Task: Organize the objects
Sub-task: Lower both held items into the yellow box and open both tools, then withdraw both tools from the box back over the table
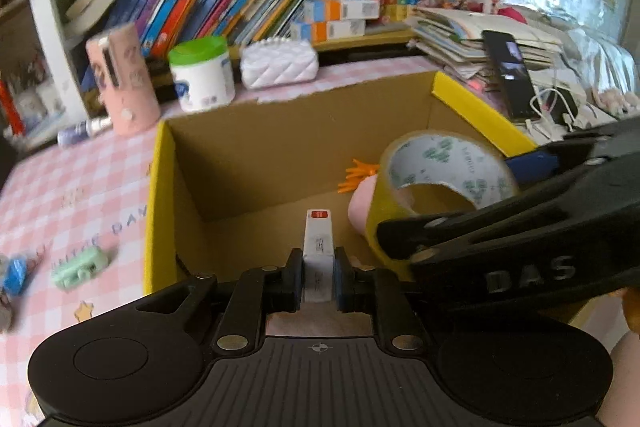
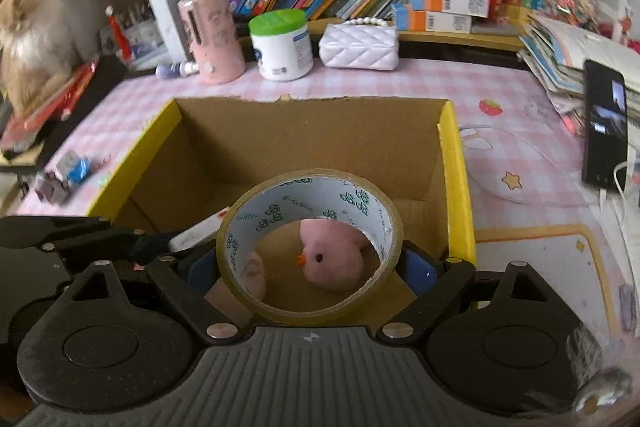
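Observation:
An open cardboard box (image 1: 280, 143) with yellow rims stands on the pink checked table; it also shows in the right wrist view (image 2: 304, 139). My left gripper (image 1: 317, 277) is shut on a small white box with a red end (image 1: 318, 247), held over the box's near edge. My right gripper (image 2: 310, 267) is shut on a roll of brown packing tape (image 2: 240, 235), held over the box; the roll (image 1: 436, 167) also shows in the left wrist view. A pink plush chick (image 2: 332, 259) lies inside the box, seen through the roll.
A pink cylinder (image 2: 214, 35), a green-lidded white tub (image 2: 282, 45) and a white quilted purse (image 2: 360, 47) stand behind the box. A green hair clip (image 1: 80, 267) and small blue items (image 2: 74, 169) lie left. A phone (image 2: 604, 131) leans at right.

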`<act>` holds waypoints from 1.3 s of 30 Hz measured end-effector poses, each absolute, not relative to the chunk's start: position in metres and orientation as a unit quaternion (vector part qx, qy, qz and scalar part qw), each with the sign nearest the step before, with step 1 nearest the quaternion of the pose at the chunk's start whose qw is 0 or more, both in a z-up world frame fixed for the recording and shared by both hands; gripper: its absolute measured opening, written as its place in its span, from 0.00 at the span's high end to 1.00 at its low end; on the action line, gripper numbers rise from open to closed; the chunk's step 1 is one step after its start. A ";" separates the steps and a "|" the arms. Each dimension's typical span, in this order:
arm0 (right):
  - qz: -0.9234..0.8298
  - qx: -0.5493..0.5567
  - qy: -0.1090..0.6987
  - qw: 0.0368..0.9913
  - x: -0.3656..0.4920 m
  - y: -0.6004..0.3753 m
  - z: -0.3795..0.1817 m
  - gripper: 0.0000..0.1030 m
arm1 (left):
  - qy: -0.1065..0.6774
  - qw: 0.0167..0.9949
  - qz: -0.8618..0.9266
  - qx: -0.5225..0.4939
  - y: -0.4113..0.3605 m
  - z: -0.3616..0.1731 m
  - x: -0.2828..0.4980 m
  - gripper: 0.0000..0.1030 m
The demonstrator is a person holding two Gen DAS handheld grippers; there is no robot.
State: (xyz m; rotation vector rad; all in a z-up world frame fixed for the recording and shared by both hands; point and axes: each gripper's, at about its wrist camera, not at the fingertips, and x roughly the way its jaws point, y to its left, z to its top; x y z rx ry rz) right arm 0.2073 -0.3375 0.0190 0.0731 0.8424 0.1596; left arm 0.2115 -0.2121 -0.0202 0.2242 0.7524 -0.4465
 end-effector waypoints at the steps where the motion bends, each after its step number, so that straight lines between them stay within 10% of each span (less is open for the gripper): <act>1: 0.078 0.031 0.411 0.908 0.208 -0.336 0.018 0.12 | 0.362 0.901 -0.212 0.113 -0.212 -0.020 0.211 0.76; 26: -0.020 0.034 0.289 0.957 0.103 -0.316 0.083 0.08 | 0.248 0.948 -0.201 0.015 -0.140 0.044 0.111 0.16; 39: -0.113 0.084 0.368 0.919 0.034 -0.261 0.021 0.11 | 0.324 0.935 -0.140 0.026 -0.062 0.002 0.055 0.14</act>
